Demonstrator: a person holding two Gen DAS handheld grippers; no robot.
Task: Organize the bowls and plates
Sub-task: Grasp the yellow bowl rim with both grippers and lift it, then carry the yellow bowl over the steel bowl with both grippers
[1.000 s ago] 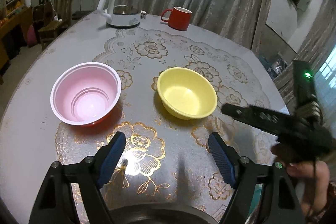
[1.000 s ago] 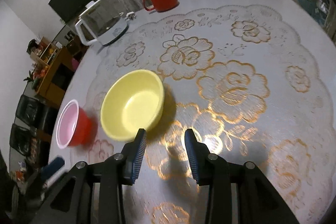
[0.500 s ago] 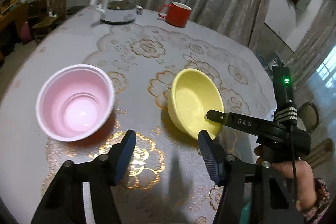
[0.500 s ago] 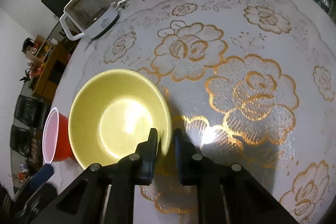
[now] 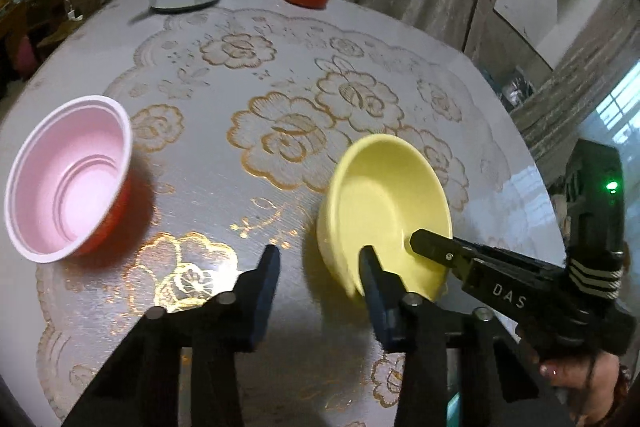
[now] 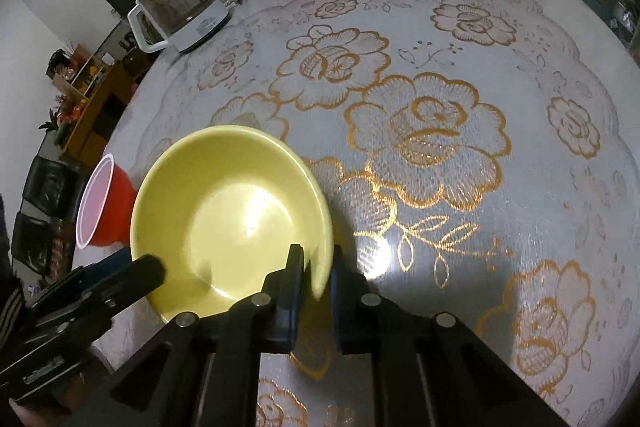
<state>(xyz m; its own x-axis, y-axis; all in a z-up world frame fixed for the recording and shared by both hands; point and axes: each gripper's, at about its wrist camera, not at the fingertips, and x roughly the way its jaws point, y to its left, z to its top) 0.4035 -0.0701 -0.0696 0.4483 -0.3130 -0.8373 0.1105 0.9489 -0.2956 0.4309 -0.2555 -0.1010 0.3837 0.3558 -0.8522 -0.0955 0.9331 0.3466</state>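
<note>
- right gripper clamps near rim of yellow bowl, bowl tilted on counter
- left gripper wide, holding nothing, beside bowl
- red bowl left, well apart

"DAS" — on right claw
</note>
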